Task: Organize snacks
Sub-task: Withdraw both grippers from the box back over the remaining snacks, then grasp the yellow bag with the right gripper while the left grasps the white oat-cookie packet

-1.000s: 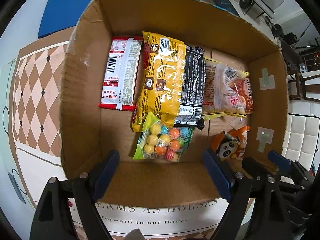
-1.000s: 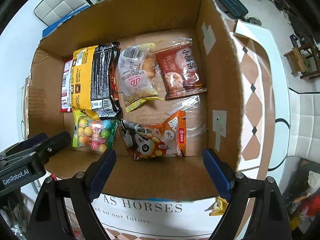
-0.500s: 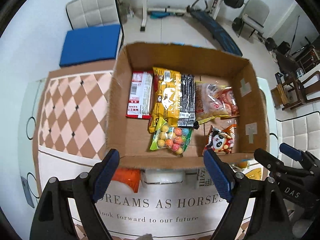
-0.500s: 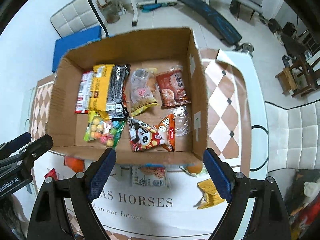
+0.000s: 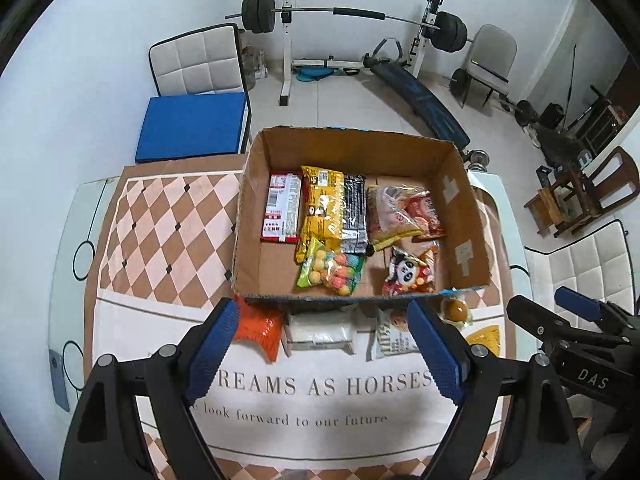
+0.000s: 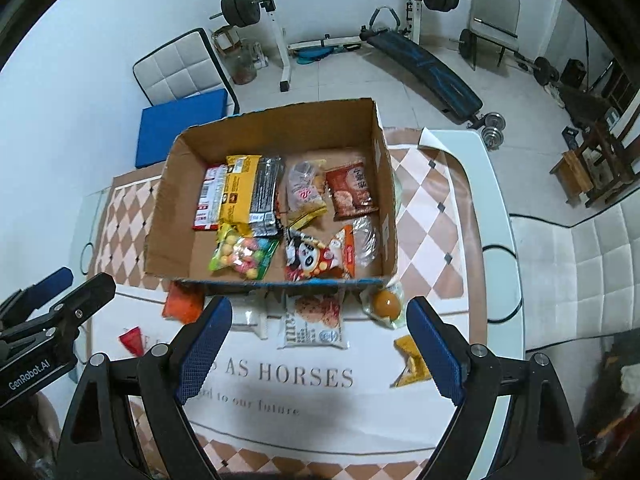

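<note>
Left wrist view: my left gripper [image 5: 326, 344] hangs over the white tablecloth [image 5: 312, 436] with printed lettering, blue pads spread wide, nothing between them. The right gripper [image 5: 576, 312] shows at the right edge; in its own view the right gripper [image 6: 320, 344] is also wide apart and empty.

Just past the pads, loose snacks lie on the cloth against the near wall of the box:
- orange mesh-patterned packet [image 5: 258, 330], at left
- white flat packet [image 5: 320, 334], beside it
- white pouch with a biscuit picture [image 6: 314, 320], middle
- clear-wrapped brown egg [image 6: 386, 302], by the box's near right corner
- yellow wrapper [image 6: 412, 364], nearer, at right
- small red triangular piece [image 6: 132, 338], at left

Open brown cardboard box [image 5: 246, 216] stands on the checked part of the cloth. Inside, near row: clear green-edged bag of coloured candy balls [image 5: 330, 270], orange panda-print bag [image 5: 410, 274], and a clear empty-looking bag [image 6: 366, 240] against the right wall. Far row, left to right: red-and-white packet [image 5: 282, 208], yellow packet [image 5: 322, 210], black packet [image 5: 354, 216], translucent pouch of round snacks [image 6: 304, 192], red-brown pouch [image 6: 352, 192]. The yellow overlaps its neighbours.

Beyond the table: blue cushion [image 5: 192, 128] on a white padded chair [image 5: 196, 60], barbell rack [image 5: 352, 12], sit-up bench [image 5: 420, 100].
</note>
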Demonstrator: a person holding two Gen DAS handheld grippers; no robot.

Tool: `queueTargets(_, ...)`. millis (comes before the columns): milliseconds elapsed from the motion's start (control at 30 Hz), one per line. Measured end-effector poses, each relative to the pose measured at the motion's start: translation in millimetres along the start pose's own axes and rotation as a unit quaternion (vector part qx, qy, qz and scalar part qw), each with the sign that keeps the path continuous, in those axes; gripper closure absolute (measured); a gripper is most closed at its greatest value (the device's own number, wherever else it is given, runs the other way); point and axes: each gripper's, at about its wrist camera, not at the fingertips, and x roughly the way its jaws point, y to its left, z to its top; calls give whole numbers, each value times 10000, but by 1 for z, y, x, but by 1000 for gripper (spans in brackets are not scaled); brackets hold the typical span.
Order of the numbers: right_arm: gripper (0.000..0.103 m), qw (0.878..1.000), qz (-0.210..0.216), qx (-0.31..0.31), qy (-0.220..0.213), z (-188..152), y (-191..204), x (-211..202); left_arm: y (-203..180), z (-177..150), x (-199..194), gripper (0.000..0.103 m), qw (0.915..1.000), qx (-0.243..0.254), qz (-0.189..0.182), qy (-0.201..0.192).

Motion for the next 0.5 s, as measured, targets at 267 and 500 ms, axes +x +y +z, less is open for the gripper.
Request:
queueTargets(267, 12, 9972, -14, 618, 420, -33, -47, 16, -4, -32, 30, 17, 9985, -182, -44, 522)
queueTargets(500, 12, 9860, -304, 1251, 1058, -60, -108, 80, 7, -55, 99, 17, 9910, -473, 295, 1215)
